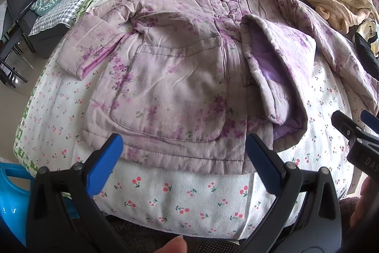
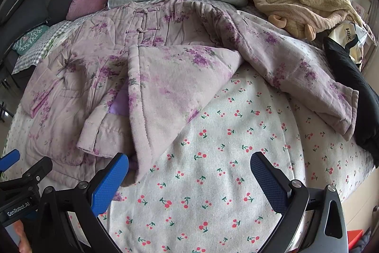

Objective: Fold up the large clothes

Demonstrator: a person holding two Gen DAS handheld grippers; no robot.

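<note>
Folding is standing midway: a padded lilac floral jacket (image 1: 180, 58) is lying on the cherry-print bed (image 2: 225, 181), its right front flipped inward. Both the left gripper (image 1: 184, 158) and right gripper (image 2: 189, 179) are hovering near, fingers apart, empty. Next, probably the far-right sleeve (image 2: 308, 77) needs folding in.

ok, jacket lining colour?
Plain light purple lining, exposed under the folded-back front panel; clearest in the left wrist view.
</note>
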